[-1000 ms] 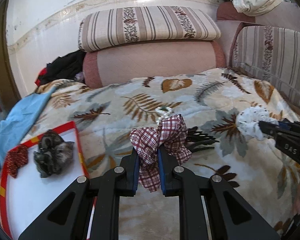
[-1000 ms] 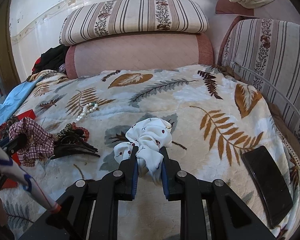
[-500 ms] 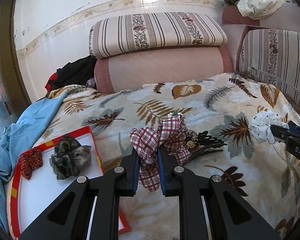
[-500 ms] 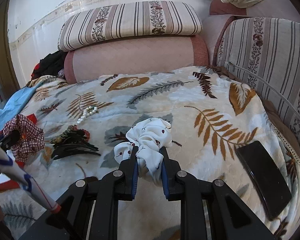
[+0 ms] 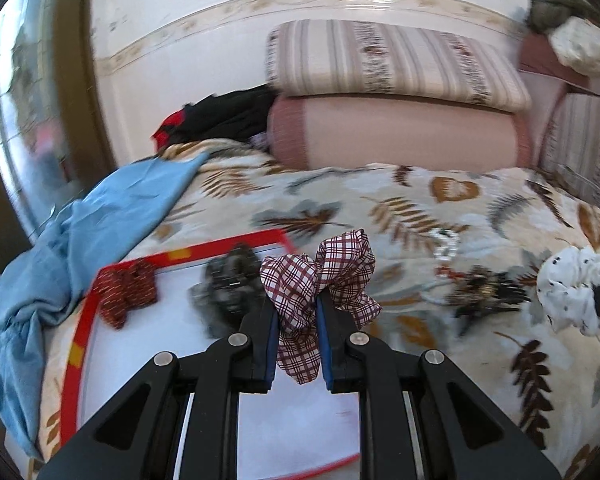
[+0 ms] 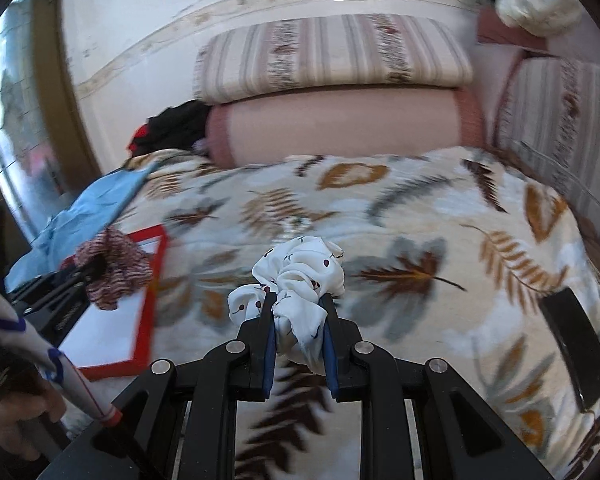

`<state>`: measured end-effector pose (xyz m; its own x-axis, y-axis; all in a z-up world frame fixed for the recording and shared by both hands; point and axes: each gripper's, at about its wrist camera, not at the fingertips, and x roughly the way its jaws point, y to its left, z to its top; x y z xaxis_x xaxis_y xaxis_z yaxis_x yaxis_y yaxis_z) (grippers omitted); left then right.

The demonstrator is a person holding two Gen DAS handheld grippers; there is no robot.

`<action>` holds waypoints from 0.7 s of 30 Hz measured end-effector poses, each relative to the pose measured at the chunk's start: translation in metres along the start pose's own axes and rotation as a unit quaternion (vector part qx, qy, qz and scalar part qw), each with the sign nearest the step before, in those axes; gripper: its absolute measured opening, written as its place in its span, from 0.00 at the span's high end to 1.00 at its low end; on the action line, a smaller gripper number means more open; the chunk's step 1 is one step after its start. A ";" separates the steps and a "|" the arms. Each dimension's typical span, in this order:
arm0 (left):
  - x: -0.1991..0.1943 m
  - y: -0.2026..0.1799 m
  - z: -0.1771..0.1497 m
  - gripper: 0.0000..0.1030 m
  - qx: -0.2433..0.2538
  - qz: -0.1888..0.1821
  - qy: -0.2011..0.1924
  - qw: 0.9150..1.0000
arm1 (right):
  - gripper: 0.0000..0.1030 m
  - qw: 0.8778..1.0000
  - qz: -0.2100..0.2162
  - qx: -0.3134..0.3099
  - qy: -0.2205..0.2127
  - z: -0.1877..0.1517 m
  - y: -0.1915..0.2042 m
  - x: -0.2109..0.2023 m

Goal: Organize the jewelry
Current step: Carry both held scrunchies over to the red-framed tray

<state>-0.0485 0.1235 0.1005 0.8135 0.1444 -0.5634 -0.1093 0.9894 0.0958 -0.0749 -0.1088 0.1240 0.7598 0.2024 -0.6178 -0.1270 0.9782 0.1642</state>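
My left gripper (image 5: 297,312) is shut on a maroon plaid scrunchie (image 5: 320,280) and holds it above the white, red-rimmed tray (image 5: 112,272). On the tray lie a red scrunchie (image 5: 124,294) and a dark grey scrunchie (image 5: 228,292). My right gripper (image 6: 298,314) is shut on a white dotted scrunchie (image 6: 300,276) above the leaf-print blanket, right of the tray (image 6: 156,276). The plaid scrunchie (image 6: 112,266) and left gripper also show at the left of the right wrist view. Black hair clips (image 5: 484,292) and a pearl piece (image 5: 444,242) lie on the blanket.
A blue cloth (image 5: 80,240) lies left of the tray. Striped and pink cushions (image 5: 392,120) stand at the back. A black phone (image 6: 576,344) lies at the blanket's right. A hand holding a pen-like stick (image 6: 40,360) is at the lower left.
Both grippers have swung left with their scrunchies. The left one now hangs over the tray; the right one has come closer to the tray's edge.
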 end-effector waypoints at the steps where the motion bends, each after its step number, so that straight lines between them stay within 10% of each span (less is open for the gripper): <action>1: 0.001 0.009 0.000 0.84 -0.006 0.010 0.003 1.000 | 0.79 1.000 0.010 -0.005 0.002 0.002 0.009 0.001; 21: 0.066 0.143 -0.015 0.84 -0.117 0.147 0.114 0.976 | 0.79 0.976 0.166 -0.042 0.137 0.006 0.169 0.123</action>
<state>-0.0188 0.2744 0.0649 0.5813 0.3962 -0.7107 -0.4675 0.8775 0.1068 0.0014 0.0808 0.0805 0.4698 0.5028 -0.7256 -0.3989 0.8541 0.3337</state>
